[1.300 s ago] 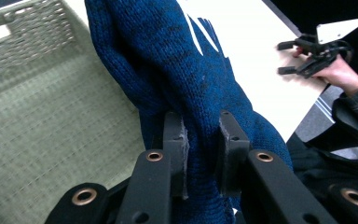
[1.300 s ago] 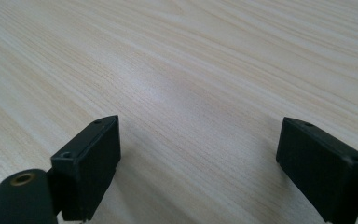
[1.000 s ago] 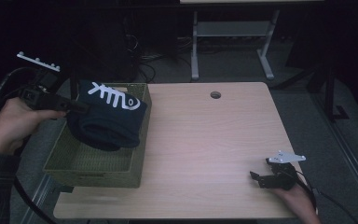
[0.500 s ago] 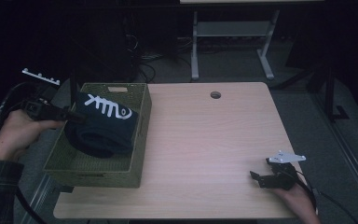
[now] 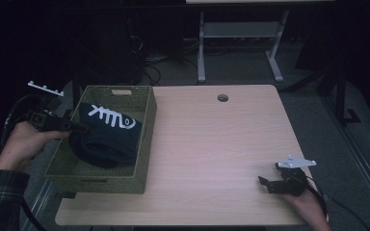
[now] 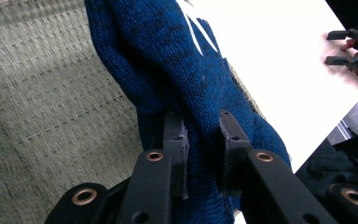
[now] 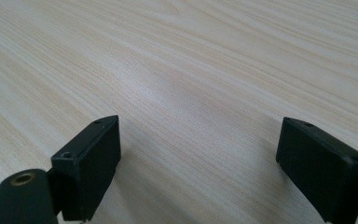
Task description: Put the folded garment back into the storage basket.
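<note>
A folded dark blue knit garment (image 5: 107,137) with a white fish-bone print lies in the green woven basket (image 5: 96,180) on the table's left side. My left gripper (image 5: 79,128) reaches in over the basket's left wall and is shut on an edge of the blue garment (image 6: 186,84); its pads (image 6: 179,149) pinch a fold of the knit. My right gripper (image 5: 266,184) rests on the table near the front right corner, open, with bare wood between its jaws (image 7: 198,154).
The light wooden table (image 5: 221,144) has a round cable hole (image 5: 222,98) at the back. A metal frame (image 5: 241,43) stands on the dark floor behind it. In the left gripper view the other hand's gripper (image 6: 354,46) lies far right.
My left gripper has sunk with the blue garment, which now lies lower in the basket. The right gripper has stayed where it was.
</note>
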The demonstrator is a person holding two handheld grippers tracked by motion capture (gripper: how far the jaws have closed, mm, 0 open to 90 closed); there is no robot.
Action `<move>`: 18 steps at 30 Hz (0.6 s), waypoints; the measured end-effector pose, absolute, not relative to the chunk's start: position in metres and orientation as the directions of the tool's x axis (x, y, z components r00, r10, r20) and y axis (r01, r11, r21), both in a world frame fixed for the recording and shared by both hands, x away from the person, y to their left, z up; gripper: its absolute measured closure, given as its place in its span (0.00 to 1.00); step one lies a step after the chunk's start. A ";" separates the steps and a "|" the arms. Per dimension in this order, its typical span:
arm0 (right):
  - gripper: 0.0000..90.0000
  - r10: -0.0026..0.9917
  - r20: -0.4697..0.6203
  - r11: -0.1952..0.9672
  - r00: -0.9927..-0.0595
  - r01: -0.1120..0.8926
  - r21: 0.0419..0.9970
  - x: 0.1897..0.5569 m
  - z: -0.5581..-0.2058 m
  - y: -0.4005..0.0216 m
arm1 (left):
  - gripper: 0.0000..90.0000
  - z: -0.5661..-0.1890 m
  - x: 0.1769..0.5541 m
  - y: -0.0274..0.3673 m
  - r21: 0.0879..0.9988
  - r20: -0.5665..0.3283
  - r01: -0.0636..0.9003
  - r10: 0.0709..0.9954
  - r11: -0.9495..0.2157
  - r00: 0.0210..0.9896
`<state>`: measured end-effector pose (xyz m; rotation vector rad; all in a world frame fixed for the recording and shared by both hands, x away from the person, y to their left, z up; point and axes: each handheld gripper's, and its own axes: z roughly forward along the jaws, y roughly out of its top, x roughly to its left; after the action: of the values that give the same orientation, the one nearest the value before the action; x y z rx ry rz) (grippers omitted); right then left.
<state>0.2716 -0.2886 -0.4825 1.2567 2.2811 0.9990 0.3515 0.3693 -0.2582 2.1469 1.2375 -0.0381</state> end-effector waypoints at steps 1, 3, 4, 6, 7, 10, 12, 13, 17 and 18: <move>0.15 0.838 0.031 0.358 -0.545 0.591 0.723 0.272 -0.482 -0.289 | 0.86 -0.260 0.352 0.369 0.519 -0.333 0.783 0.763 -0.342 0.554; 0.15 0.838 0.031 0.358 -0.545 0.591 0.723 0.272 -0.482 -0.289 | 0.86 -0.264 0.353 0.368 0.514 -0.341 0.787 0.761 -0.341 0.552; 0.15 0.838 0.031 0.358 -0.545 0.591 0.723 0.272 -0.483 -0.289 | 0.86 -0.267 0.353 0.368 0.511 -0.343 0.788 0.760 -0.342 0.552; 0.15 0.838 0.031 0.358 -0.545 0.591 0.723 0.272 -0.482 -0.289 | 0.86 -0.272 0.355 0.368 0.507 -0.350 0.791 0.756 -0.343 0.552; 0.15 0.838 0.031 0.358 -0.545 0.591 0.723 0.272 -0.482 -0.289 | 0.86 -0.275 0.355 0.368 0.504 -0.356 0.794 0.756 -0.339 0.549; 0.15 0.838 0.030 0.359 -0.546 0.591 0.723 0.272 -0.482 -0.289 | 0.86 -0.284 0.358 0.367 0.496 -0.371 0.801 0.752 -0.335 0.544; 0.15 0.838 0.030 0.358 -0.545 0.591 0.723 0.272 -0.482 -0.289 | 0.86 -0.289 0.360 0.367 0.488 -0.374 0.804 0.751 -0.339 0.544; 0.15 0.838 0.031 0.358 -0.545 0.591 0.723 0.272 -0.482 -0.289 | 0.86 -0.292 0.360 0.367 0.486 -0.377 0.807 0.753 -0.336 0.540; 0.15 0.838 0.031 0.358 -0.545 0.591 0.723 0.272 -0.482 -0.289 | 0.86 -0.302 0.365 0.368 0.470 -0.372 0.813 0.758 -0.345 0.536; 0.15 0.838 0.031 0.358 -0.545 0.591 0.723 0.272 -0.482 -0.289 | 0.86 -0.305 0.366 0.368 0.468 -0.369 0.814 0.760 -0.345 0.535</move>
<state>0.2715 -0.2886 -0.4825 1.2572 2.2819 0.9983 0.3657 0.3680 -0.3046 2.1627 1.2684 -0.1136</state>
